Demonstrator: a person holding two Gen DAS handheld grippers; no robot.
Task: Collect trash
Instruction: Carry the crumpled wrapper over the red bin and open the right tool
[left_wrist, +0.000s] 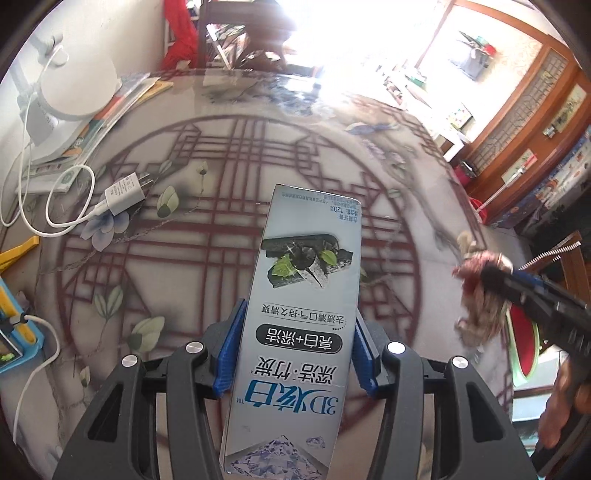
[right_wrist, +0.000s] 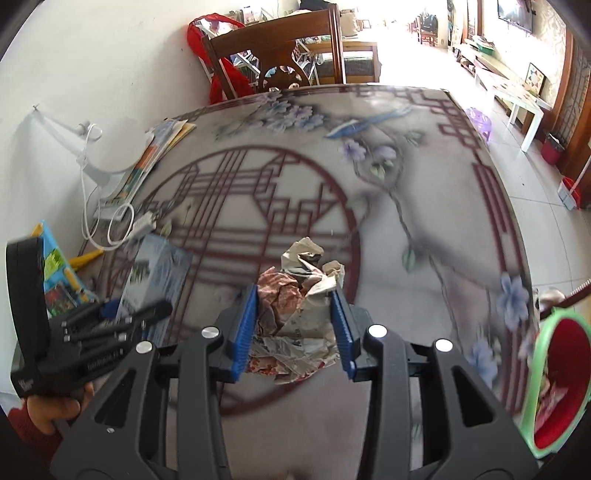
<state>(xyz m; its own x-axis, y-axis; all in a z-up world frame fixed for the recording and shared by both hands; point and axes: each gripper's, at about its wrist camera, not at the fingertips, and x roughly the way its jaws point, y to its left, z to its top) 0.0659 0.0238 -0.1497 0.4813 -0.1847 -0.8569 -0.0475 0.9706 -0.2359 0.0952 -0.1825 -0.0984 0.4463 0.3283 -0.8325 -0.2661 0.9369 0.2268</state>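
A patterned table (right_wrist: 424, 258) was seen beneath both sets of fingers. A toothpaste box (left_wrist: 295, 314) was clamped between the left gripper (left_wrist: 293, 354) pads, jutting forward past them. A crumpled paper wad (right_wrist: 299, 306) was pinched by the right gripper (right_wrist: 293, 332), with a red bin (right_wrist: 557, 380) to its right.

Left gripper (left_wrist: 293, 347) with its blue pads clamped on both long sides of a toothpaste box (left_wrist: 295, 325), which extends forward above the patterned table (left_wrist: 207, 221). Ahead to its left lie a white charger (left_wrist: 123, 192) and cable. At far right, the right gripper (left_wrist: 495, 275), blurred, holds a crumpled paper wad (left_wrist: 476, 295) beside a red bin (left_wrist: 522, 339).
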